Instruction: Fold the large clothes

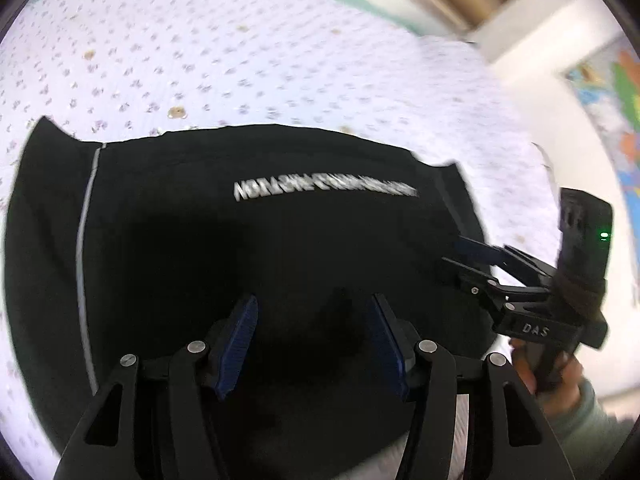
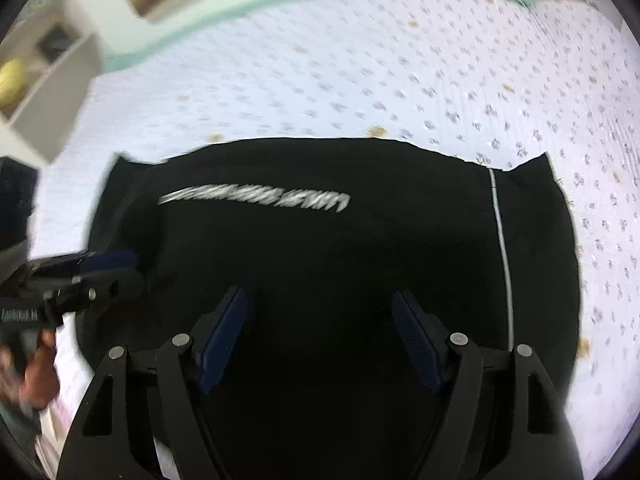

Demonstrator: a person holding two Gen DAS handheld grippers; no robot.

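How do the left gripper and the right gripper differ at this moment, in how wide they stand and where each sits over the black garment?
The left gripper stands with a narrower gap between its blue pads; the right gripper stands wider. The left gripper is nearer the black garment's edge with the thin white stripe; the right gripper is by the opposite edge. Shared: both are open, hold nothing, and point down at the garment lying on the floral bedspread.

- "DAS" stood in pale letters on the black body of the right gripper (image 1: 474, 258), seen from the left wrist.
- A white line of print ran across the black garment (image 1: 200, 248), upside down and too blurred to read.
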